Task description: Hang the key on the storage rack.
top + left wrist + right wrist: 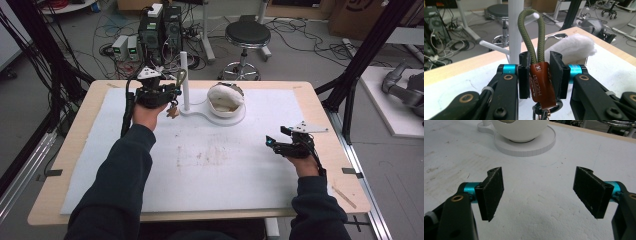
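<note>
Clamped between the pads of the left gripper (540, 75), the brown leather key fob with its olive-green cord loop (541, 83) is held just beside the white upright post of the round-based stand (515, 30), while the right gripper (539, 191) is kept spread wide over the white foam mat (544, 220).

A pale wooden table (320, 107) under a white sheet (210, 165) stands on a grey floor (300, 55) strewn with cables, with a black round stool (247, 35) at twelve o'clock, computer towers (160, 27) at eleven, and black frame struts (367, 50) at two.
</note>
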